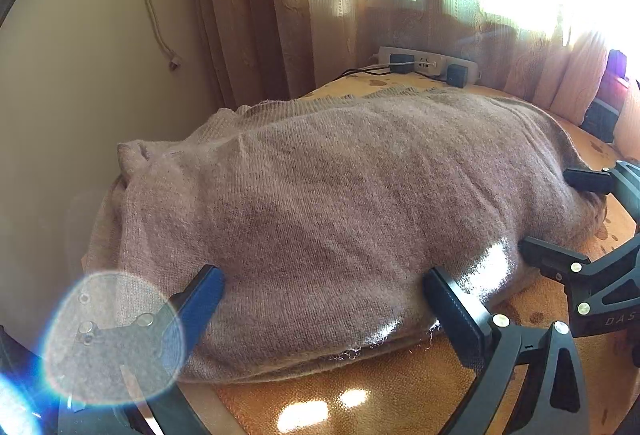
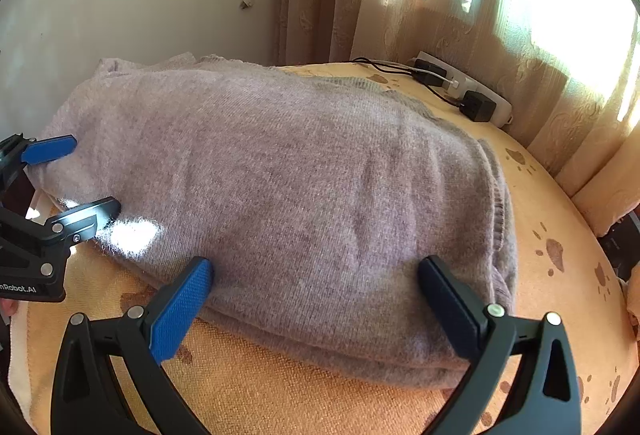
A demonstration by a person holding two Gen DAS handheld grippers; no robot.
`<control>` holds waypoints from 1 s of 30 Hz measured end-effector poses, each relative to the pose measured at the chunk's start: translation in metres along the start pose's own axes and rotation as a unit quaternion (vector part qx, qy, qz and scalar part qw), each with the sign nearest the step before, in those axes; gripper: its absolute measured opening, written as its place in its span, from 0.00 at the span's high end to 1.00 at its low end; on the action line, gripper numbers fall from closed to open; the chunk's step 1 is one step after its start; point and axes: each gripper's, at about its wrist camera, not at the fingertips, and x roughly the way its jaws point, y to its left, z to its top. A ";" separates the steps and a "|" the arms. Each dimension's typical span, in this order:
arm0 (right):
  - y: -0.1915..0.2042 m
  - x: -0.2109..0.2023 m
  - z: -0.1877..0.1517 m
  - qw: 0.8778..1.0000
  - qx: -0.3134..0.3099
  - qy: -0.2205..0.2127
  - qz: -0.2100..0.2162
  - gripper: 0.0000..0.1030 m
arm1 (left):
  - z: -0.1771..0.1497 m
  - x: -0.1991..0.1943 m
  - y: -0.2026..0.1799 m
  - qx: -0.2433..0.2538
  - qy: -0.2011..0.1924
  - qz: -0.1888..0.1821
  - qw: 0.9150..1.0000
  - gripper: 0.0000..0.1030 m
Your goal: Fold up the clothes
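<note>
The left gripper [image 1: 324, 299] has its fingers [image 1: 452, 311] spread wide, released, at the near edge of the folded sweater [image 1: 340, 195]; the right gripper [image 2: 316, 295] too, at 3 o'clock of it. The sweater lies on the orange bench [image 2: 280, 387], power strip [image 1: 424, 65] at 12 o'clock

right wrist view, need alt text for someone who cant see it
A folded mauve knit sweater lies on an orange paw-print cloth, the open right gripper at its near edge. The left gripper is at far left.
</note>
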 end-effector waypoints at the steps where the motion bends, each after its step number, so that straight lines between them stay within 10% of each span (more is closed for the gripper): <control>1: 0.001 0.000 0.000 1.000 -0.002 0.001 -0.003 0.00 | 0.000 0.000 0.000 0.001 -0.001 -0.001 1.000 0.01; 14: -0.024 -0.021 0.004 0.995 0.093 -0.016 0.027 0.00 | 0.010 -0.025 0.041 -0.082 -0.015 -0.088 0.993 0.01; 23: -0.023 -0.025 0.033 0.991 0.112 -0.030 0.065 0.00 | 0.010 0.002 0.100 -0.150 0.044 -0.004 0.988 0.01; 30: -0.003 0.006 0.016 0.998 0.057 0.010 0.030 0.01 | -0.003 0.009 0.119 -0.187 0.046 -0.054 0.980 0.01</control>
